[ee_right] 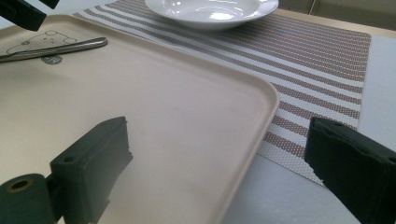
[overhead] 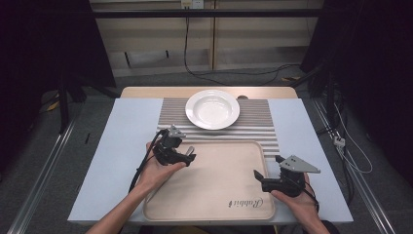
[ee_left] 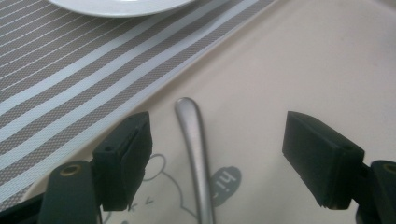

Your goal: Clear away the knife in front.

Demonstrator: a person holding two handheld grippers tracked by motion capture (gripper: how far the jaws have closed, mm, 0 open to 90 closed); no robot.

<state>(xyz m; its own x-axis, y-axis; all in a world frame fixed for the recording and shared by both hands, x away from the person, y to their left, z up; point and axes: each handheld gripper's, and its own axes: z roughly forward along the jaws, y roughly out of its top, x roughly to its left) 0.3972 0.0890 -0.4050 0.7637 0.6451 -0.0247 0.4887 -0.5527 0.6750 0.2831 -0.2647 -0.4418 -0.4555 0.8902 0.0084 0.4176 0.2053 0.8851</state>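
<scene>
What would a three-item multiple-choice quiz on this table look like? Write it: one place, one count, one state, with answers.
1. The white plate sits on:
A. the tray
B. the striped mat
C. the floor

2. Plates on the table:
A. one
B. two
C. three

3. The left claw is:
A. shut on the metal handle
B. open, astride the handle
C. gripping the plate

Answers: 1 B, the plate rests on the stripes beyond the tray. 2 A, one plate shows. 3 B, its jaws stand wide either side of the handle.
</scene>
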